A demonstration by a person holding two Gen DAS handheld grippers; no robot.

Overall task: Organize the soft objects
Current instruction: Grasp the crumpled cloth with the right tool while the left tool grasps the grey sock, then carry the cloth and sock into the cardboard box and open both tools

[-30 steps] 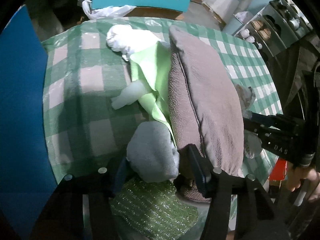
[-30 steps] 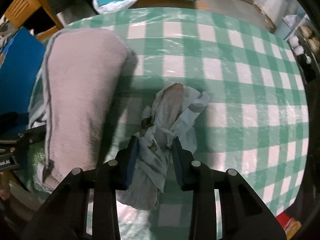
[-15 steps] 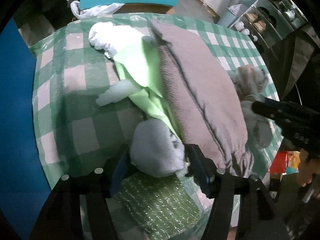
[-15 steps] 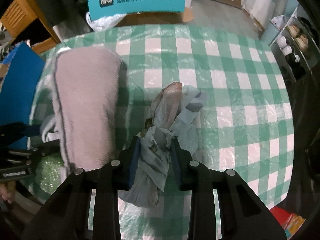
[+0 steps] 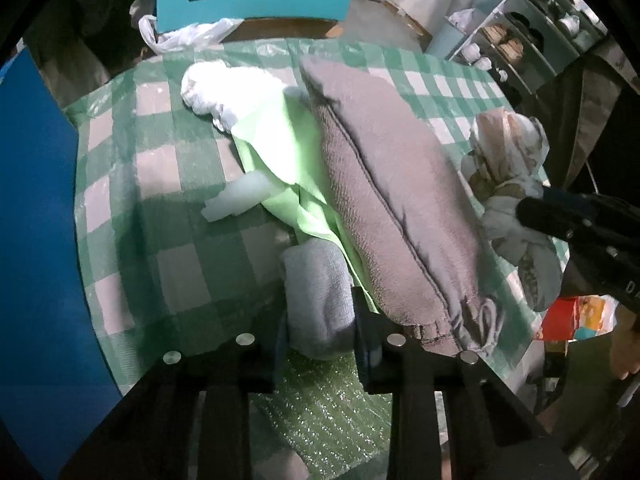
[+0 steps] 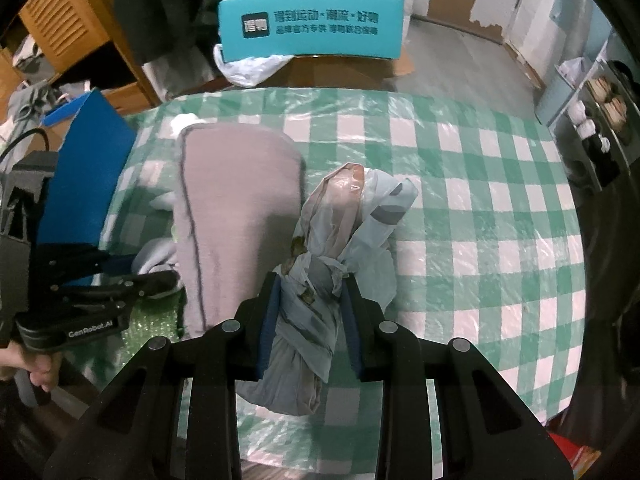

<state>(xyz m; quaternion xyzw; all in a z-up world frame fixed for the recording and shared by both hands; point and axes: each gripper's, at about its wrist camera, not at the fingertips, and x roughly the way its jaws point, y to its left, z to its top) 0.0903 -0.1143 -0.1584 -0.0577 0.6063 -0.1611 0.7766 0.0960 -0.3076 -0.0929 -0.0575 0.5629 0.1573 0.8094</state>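
Pick-up step: the left gripper point(image 5: 320, 328) is closing on a rolled grey cloth point(image 5: 318, 300) at six o'clock beside the grey pillow point(image 5: 384, 208); the right gripper point(image 6: 308, 312) clamps a knotted fabric bundle point(image 6: 320, 280). Next, likely, both need lifting and placing together.

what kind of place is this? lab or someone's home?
Looks like a lived-in home, probably a dining or storage corner: a table under a green checked tablecloth with plastic over it, a wooden louvred cabinet, open shelves of cups and bowls, peeling wall paint.
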